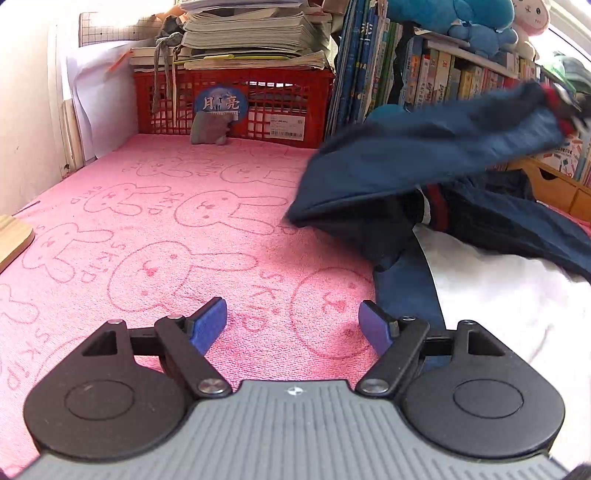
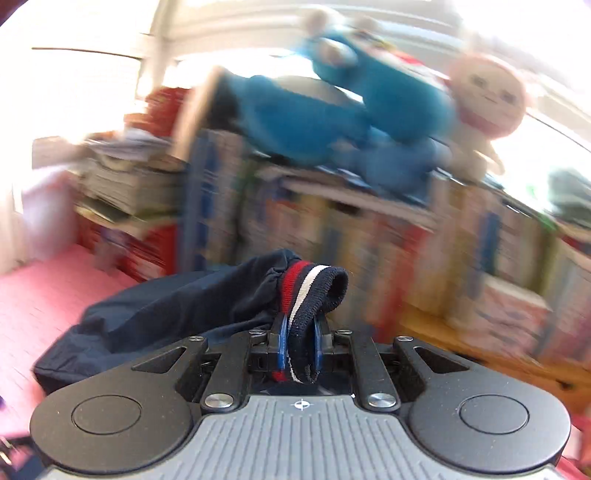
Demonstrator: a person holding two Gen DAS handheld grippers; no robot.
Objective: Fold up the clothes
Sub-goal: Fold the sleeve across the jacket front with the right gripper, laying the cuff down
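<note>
Navy blue jacket of thin, crinkled cloth [image 1: 436, 155], with a ribbed cuff striped red, white and navy [image 2: 314, 291], lifted by one sleeve above the pink towel printed with rabbit outlines [image 1: 155, 229]; rest of the garment slumped on the towel's right part, over white fabric [image 1: 491, 295]. Right gripper [image 2: 300, 336] clamped tight on that cuff, blue pads pressing it from both sides (right wrist view heavily motion-blurred). Left gripper [image 1: 293, 321] spread wide, empty, low over the towel, just left of the jacket's hanging hem. Left of the jacket, broad bare stretch of towel, running back to a red plastic lattice crate [image 1: 236, 103]. Atop the crate, stacked papers and books [image 1: 251, 33]; its contents indiscernible through the lattice. Behind the jacket, a shelf packed with upright books [image 1: 436, 81].
</note>
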